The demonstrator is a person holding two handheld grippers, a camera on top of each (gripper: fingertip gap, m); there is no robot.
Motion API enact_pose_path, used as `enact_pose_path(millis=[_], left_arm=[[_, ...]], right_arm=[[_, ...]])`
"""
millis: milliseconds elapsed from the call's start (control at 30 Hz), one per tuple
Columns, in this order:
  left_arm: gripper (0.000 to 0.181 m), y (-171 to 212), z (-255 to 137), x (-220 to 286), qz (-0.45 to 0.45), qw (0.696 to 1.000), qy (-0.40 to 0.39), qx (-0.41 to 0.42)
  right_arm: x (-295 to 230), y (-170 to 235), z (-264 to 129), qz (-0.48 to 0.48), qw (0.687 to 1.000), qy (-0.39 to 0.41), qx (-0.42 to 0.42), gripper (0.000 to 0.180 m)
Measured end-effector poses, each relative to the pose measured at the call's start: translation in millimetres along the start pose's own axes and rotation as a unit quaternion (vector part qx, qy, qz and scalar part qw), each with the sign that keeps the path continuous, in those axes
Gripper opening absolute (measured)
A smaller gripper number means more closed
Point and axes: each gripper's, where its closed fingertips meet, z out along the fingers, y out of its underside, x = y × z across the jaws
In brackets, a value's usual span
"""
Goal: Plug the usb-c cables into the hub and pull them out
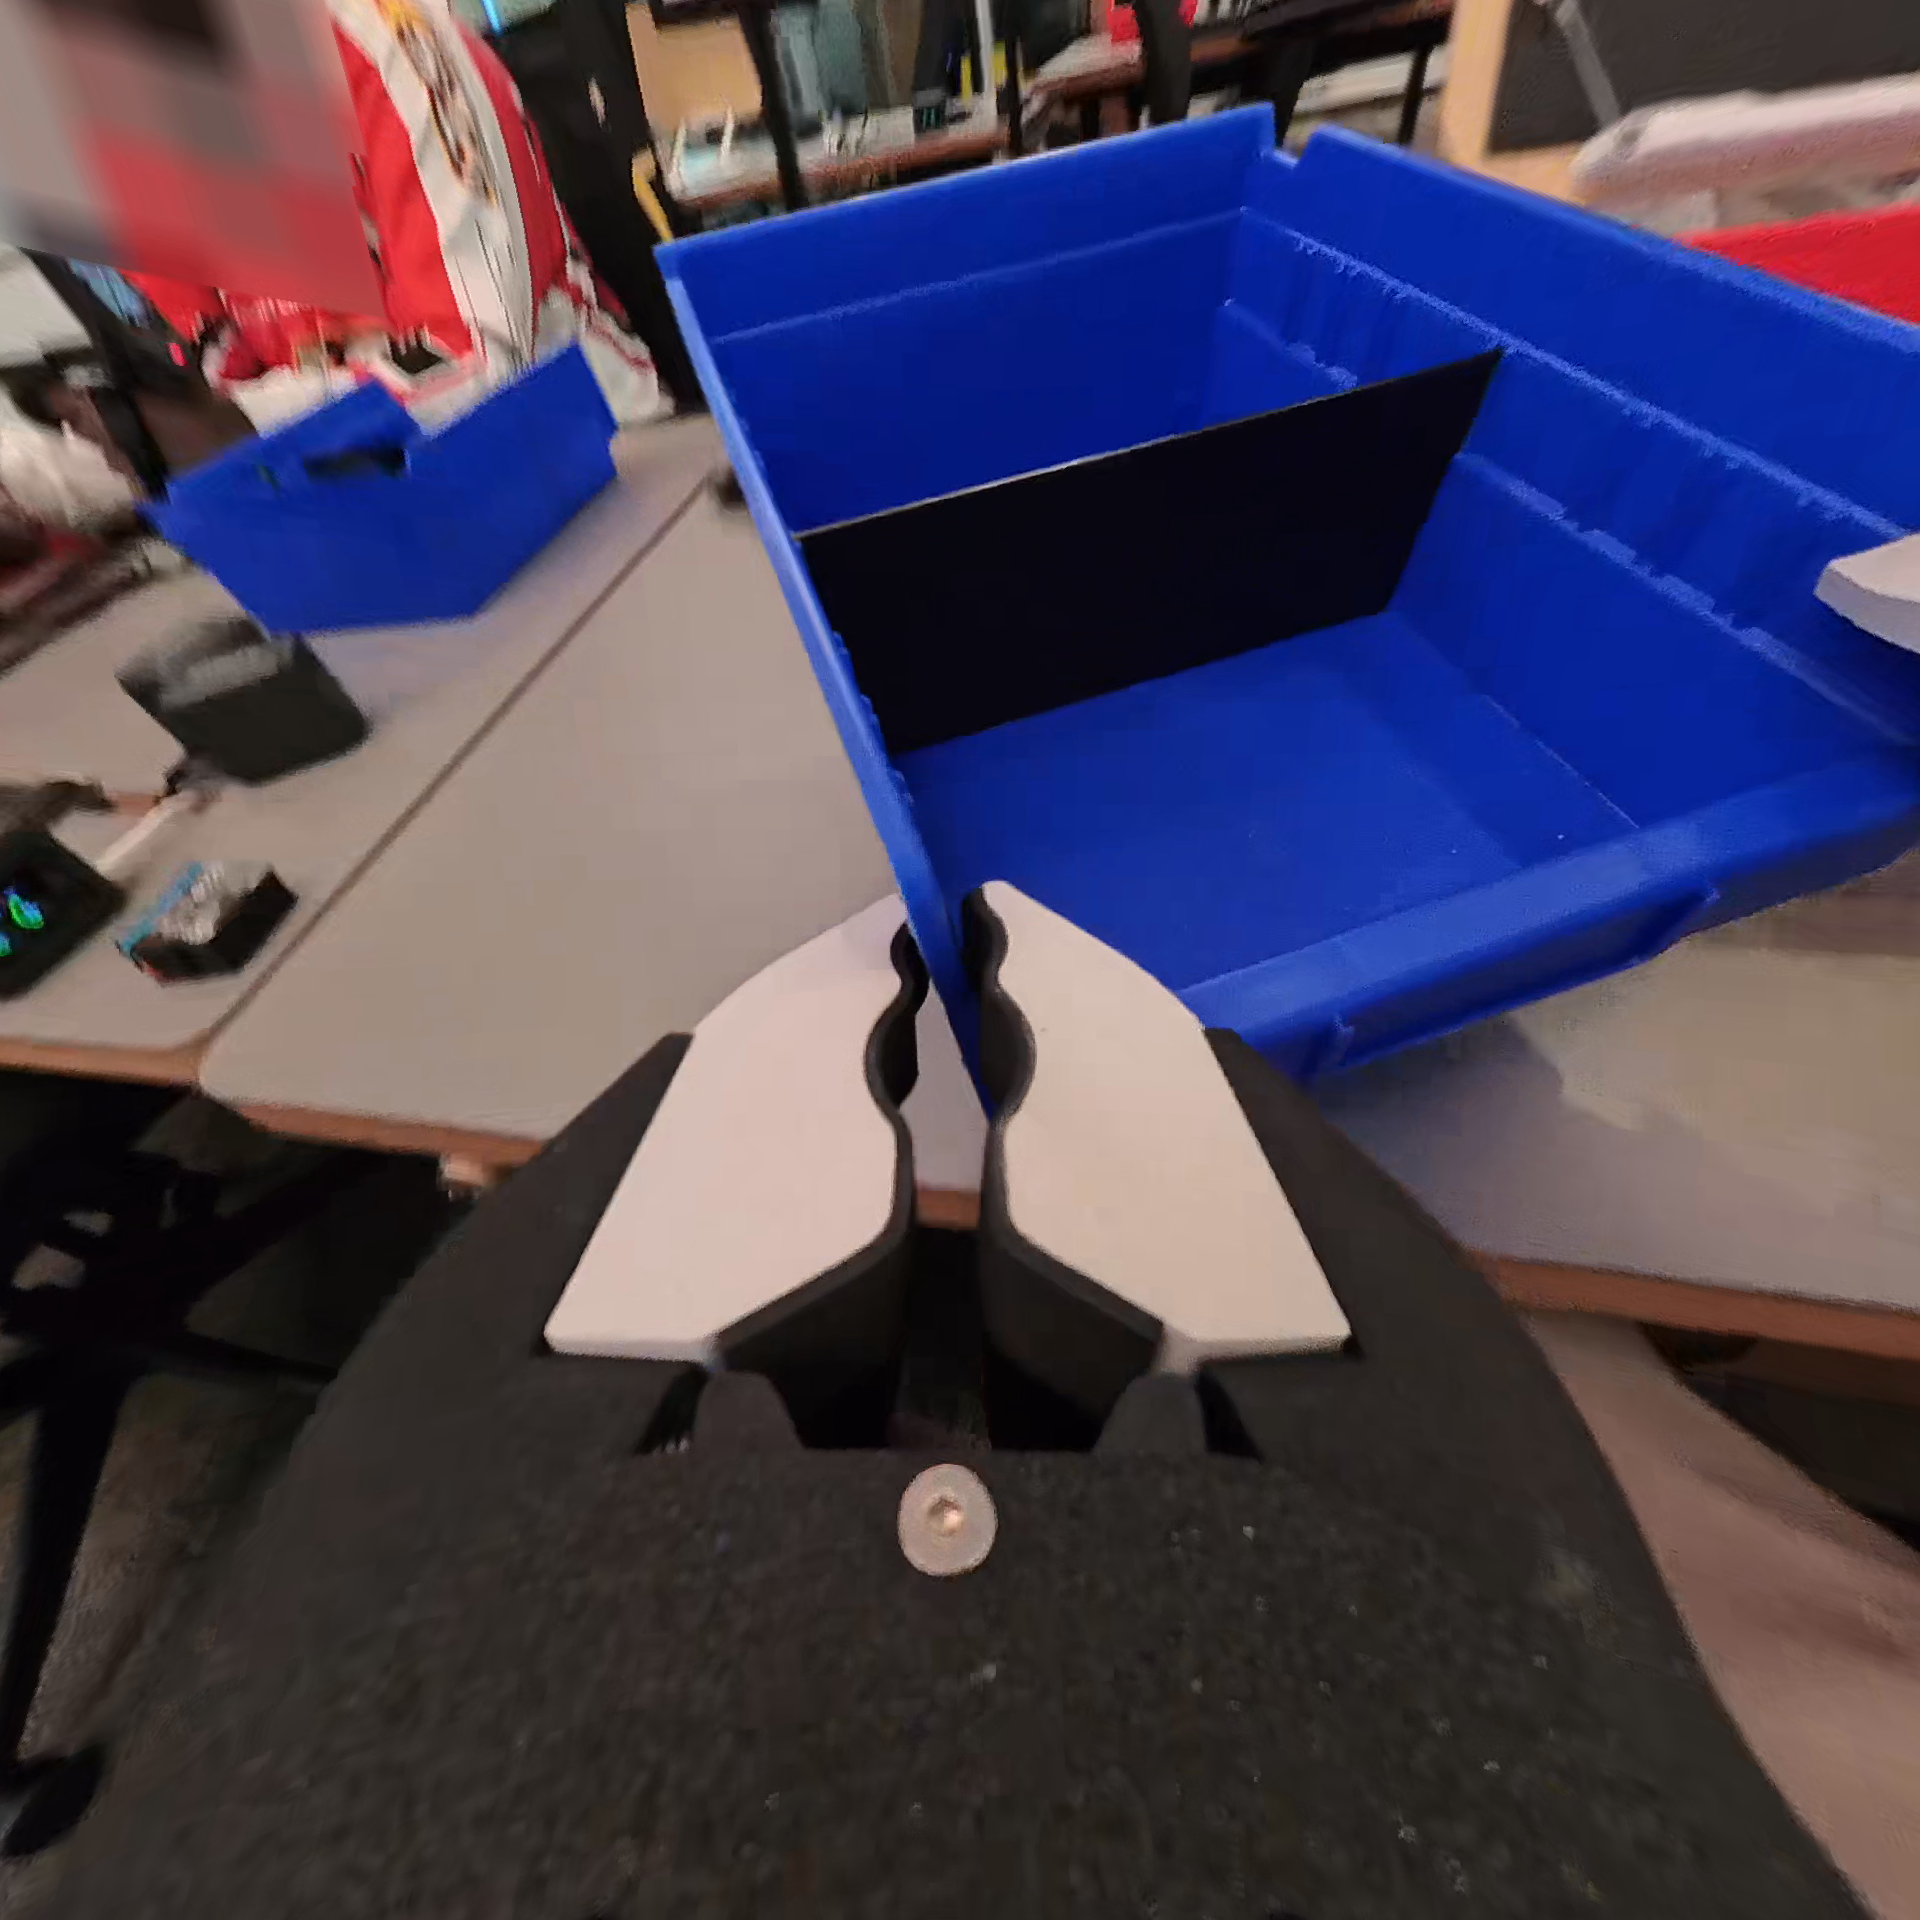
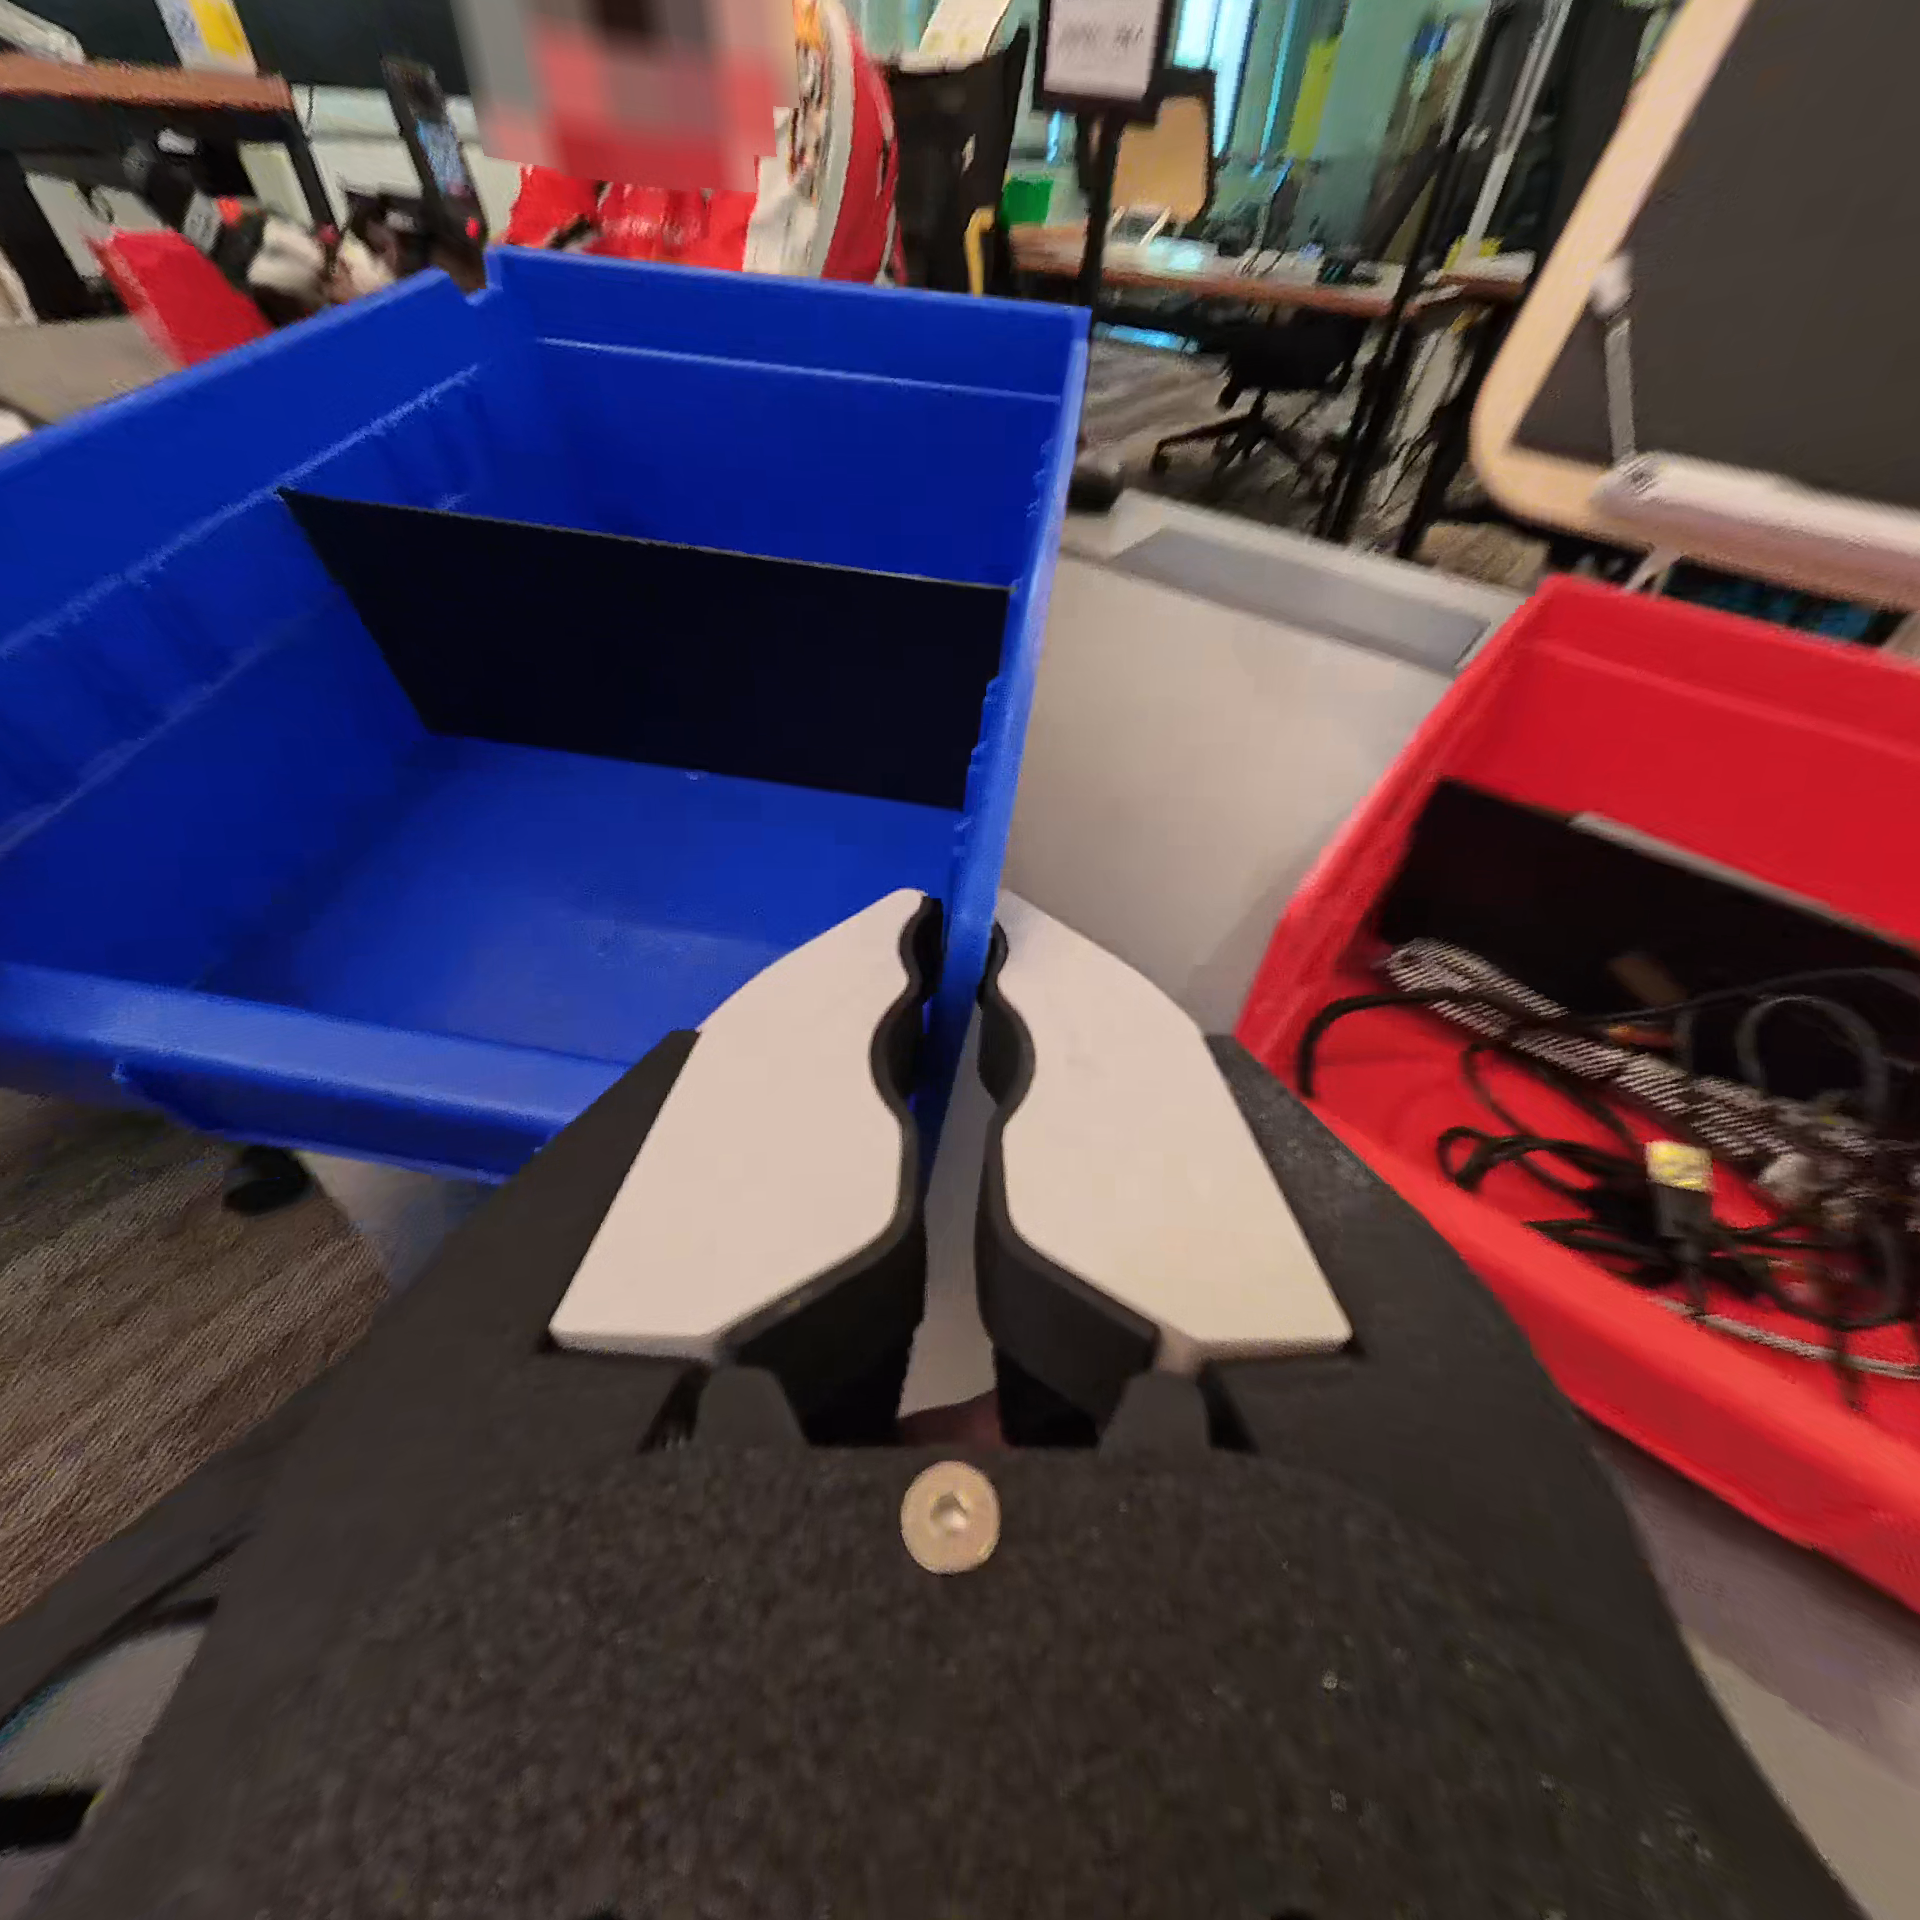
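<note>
In the left wrist view, the left gripper (image 1: 943, 914) sits low in the middle of the frame. Its fingers (image 1: 774, 1132) are clenched on the near left wall of the blue bin (image 1: 1299, 831), one finger on each side of the thin wall. The bin fills the middle and right of the frame. It looks tipped, with its right side higher. A black divider (image 1: 1122, 582) stands across the inside. The part in front of the divider has nothing in it. The tip of the right gripper (image 1: 1870, 603) peeks in at the right edge, at the bin's far wall. A second blue bin (image 1: 395, 520) sits at the upper left on the grey worktop (image 1: 582, 883). A black box (image 1: 244, 696) sits at the left edge.

In the right wrist view, the right gripper (image 2: 961, 914) is low in the middle. Its fingers (image 2: 1132, 1143) are squeezed on the blue bin's (image 2: 520, 883) near right wall. The bin fills the left of the frame, with the divider (image 2: 675, 665) across it. A red bin (image 2: 1621, 1382) sits at the right of the frame. The cables (image 2: 1662, 1174) lie in it in a dark tangle, with one striped cable among them. I cannot pick out the hub.
</note>
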Motion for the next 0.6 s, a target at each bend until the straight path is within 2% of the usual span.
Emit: enact_pose_path(millis=[133,267,467,600], left_arm=[[0.005,-58,10,38,0.019,0.998,0.023,0.060],[0.006,-100,31,127,0.022,0.989,0.114,0.088],[0.006,-142,47,308,0.072,0.960,0.249,0.106],[0.007,-141,43,417,0.110,0.945,0.292,0.098]], right_arm=[[53,-46,-27,-0.010,0.998,0.053,0.039,0.004],[140,-65,-76,-0.005,0.988,0.144,0.059,0.004],[295,-31,-170,0.040,0.957,0.286,0.036,0.003],[379,18,-221,0.088,0.944,0.319,0.003,0.003]])
